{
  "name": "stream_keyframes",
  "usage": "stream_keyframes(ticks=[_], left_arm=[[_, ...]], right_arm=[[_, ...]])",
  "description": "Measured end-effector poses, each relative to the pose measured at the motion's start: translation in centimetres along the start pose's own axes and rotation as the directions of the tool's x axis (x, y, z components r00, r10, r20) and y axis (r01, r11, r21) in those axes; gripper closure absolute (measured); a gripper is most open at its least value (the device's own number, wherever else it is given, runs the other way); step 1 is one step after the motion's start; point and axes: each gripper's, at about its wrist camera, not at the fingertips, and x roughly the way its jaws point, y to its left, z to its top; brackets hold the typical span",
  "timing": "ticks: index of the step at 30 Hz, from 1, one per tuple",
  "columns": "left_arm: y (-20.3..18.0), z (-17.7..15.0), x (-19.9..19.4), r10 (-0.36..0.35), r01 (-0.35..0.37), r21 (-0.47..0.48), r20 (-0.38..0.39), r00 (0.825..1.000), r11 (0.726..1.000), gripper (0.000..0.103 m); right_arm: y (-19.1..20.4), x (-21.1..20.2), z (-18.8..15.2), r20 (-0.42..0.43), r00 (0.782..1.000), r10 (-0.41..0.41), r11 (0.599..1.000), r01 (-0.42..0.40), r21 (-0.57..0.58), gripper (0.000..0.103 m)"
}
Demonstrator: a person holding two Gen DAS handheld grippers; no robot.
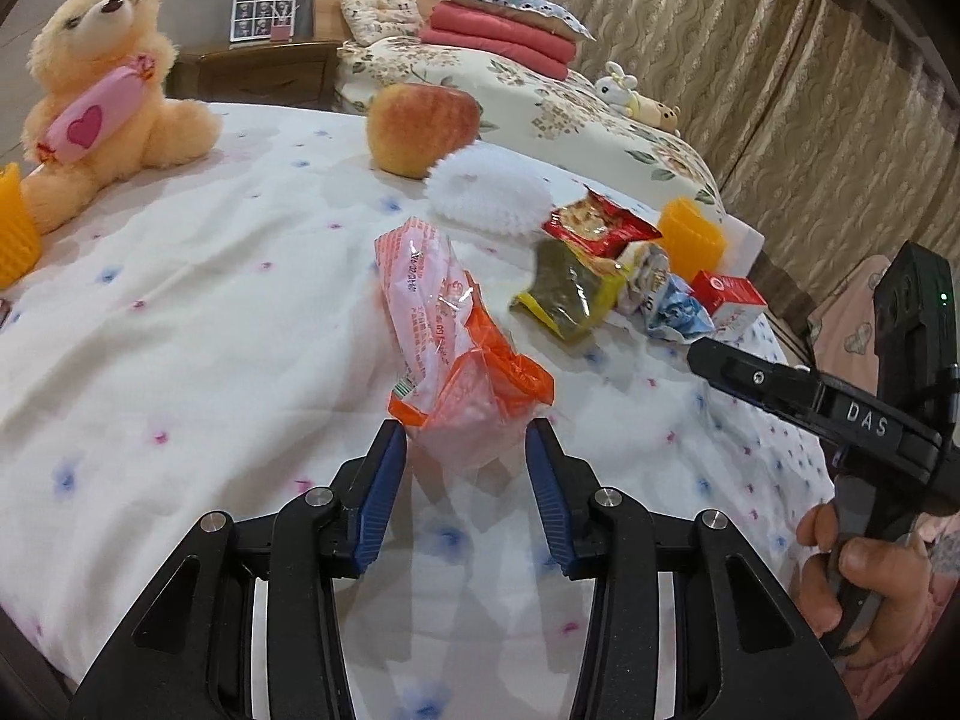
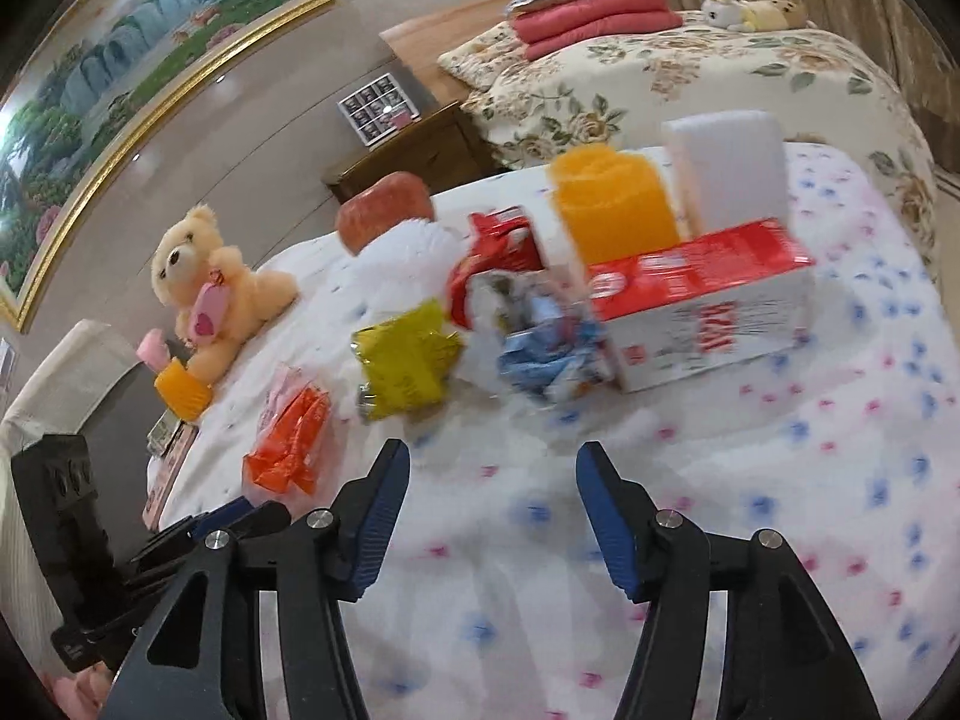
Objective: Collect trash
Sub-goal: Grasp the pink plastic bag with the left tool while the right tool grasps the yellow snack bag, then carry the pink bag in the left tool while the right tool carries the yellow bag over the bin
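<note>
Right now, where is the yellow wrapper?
In the right wrist view the yellow wrapper lies on the bedspread ahead of the open right gripper, between the orange-and-pink bag and the blue wrapper.

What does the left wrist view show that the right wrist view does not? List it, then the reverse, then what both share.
Only the left wrist view: the person's hand on the right gripper's handle.

Only the right wrist view: the framed painting on the wall.

Both: the pink-and-orange wrapper in front of the open left gripper, the yellow wrapper, the apple, the teddy bear and the red-and-white box. The right gripper is open and empty.
</note>
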Motion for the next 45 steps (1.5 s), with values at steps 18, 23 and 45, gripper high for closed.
stream_keyframes(ticks=[18, 23, 45], left_arm=[[2.0, 0.0, -0.3, -0.009, 0.009, -0.031, -0.015, 1.0, 0.999, 0.037], [1.5, 0.3, 0.0, 0.002, -0.002, -0.023, -0.007, 1.0, 1.0, 0.038], [-3.6, -0.9, -1.0, -0.059, 0.058, 0.072, 0.012, 0.998, 0.996, 0.066]], right_arm=[[2.4, 4.9, 1.6, -0.009, 1.0, -0.01, 0.998, 0.011, 0.063, 0.043], [2.1, 5.1, 1.5, -0.016, 0.999, -0.037, 0.997, 0.038, 0.074, 0.091], [-1.1, -3.3, -2.7, 0.056, 0.998, -0.021, 0.994, 0.015, 0.109, 0.103]])
